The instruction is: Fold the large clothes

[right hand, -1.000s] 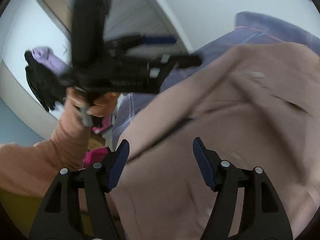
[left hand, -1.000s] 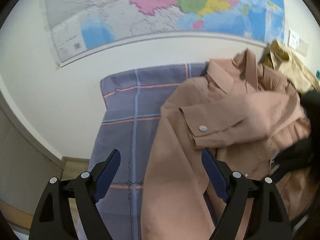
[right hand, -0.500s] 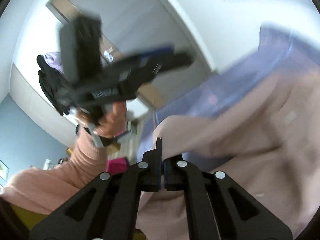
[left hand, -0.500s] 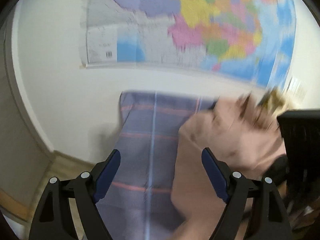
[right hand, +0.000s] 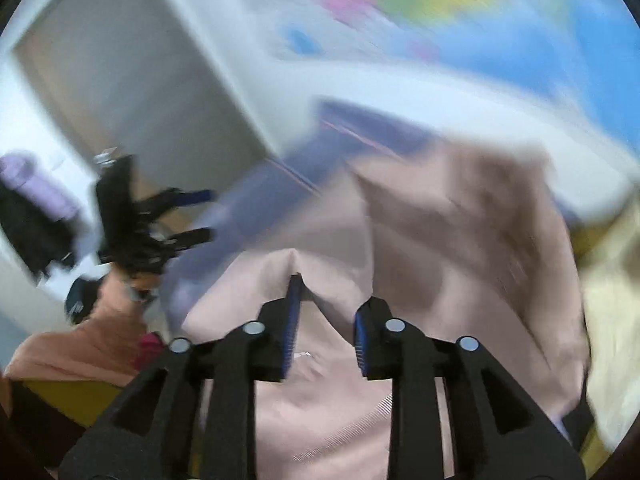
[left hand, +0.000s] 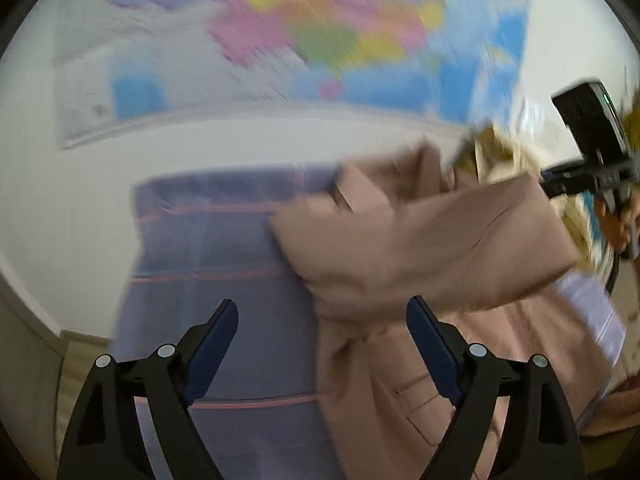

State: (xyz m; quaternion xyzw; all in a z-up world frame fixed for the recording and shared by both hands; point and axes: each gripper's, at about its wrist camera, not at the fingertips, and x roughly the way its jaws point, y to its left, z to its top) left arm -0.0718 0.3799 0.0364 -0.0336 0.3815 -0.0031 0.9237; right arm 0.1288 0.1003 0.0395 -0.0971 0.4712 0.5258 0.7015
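A large dusty-pink jacket (left hand: pixel 420 248) lies on a blue-purple checked cloth (left hand: pixel 224 248) over the table. In the left wrist view one fold of it is lifted up toward the right gripper (left hand: pixel 560 188) at the far right. My left gripper (left hand: pixel 322 320) is open and empty above the cloth, just left of the jacket. In the right wrist view the right gripper (right hand: pixel 326 312) has its jaws partly apart, with a peak of pink jacket fabric (right hand: pixel 296 264) standing at the left fingertip; the left gripper (right hand: pixel 192 216) shows at the left. Both views are motion-blurred.
A coloured wall map (left hand: pixel 320 32) hangs behind the table. A yellowish garment (left hand: pixel 496 148) lies at the far right of the table, also in the right wrist view (right hand: pixel 608 320). A door (right hand: pixel 132 92) and dark and purple hanging clothes (right hand: pixel 32 208) are at the left.
The right gripper shut on the jacket half a second ago, pulled a fold up and to the right, and its jaws have now parted. The left gripper stayed open and shifted.
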